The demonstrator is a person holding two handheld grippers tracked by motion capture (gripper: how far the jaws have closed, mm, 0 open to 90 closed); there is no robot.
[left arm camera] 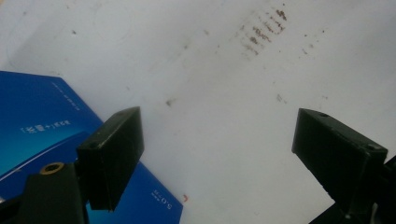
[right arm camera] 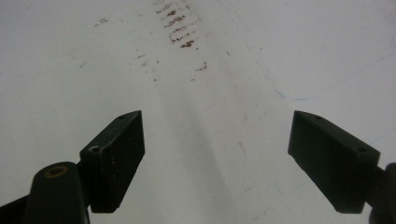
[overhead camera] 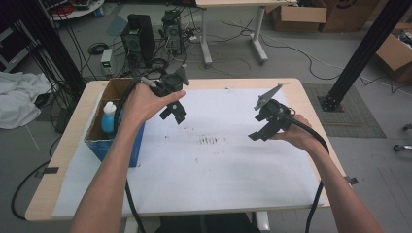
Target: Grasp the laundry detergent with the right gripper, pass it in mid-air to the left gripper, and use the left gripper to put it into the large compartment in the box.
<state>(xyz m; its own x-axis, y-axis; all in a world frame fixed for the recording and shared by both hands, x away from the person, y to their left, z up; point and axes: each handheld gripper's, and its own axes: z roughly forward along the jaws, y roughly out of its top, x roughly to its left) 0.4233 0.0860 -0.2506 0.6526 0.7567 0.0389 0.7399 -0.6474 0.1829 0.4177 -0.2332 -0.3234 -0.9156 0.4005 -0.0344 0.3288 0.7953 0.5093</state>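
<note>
White paper [overhead camera: 204, 170] covers the table; blue box [overhead camera: 114, 141] sits at its left edge with a bottle [overhead camera: 109, 118] inside. Left gripper [overhead camera: 174, 112] hangs just right of the box, jaws spread, empty; right gripper [overhead camera: 262, 128] well right of the box, jaws wide, empty

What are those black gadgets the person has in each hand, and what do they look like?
Each hand holds a black gripper, left gripper and right gripper, with two blocky jaws. A thick black cable trails from each; the right one carries a grey three-cornered plate. The forearms are bare, without sleeves.
</note>
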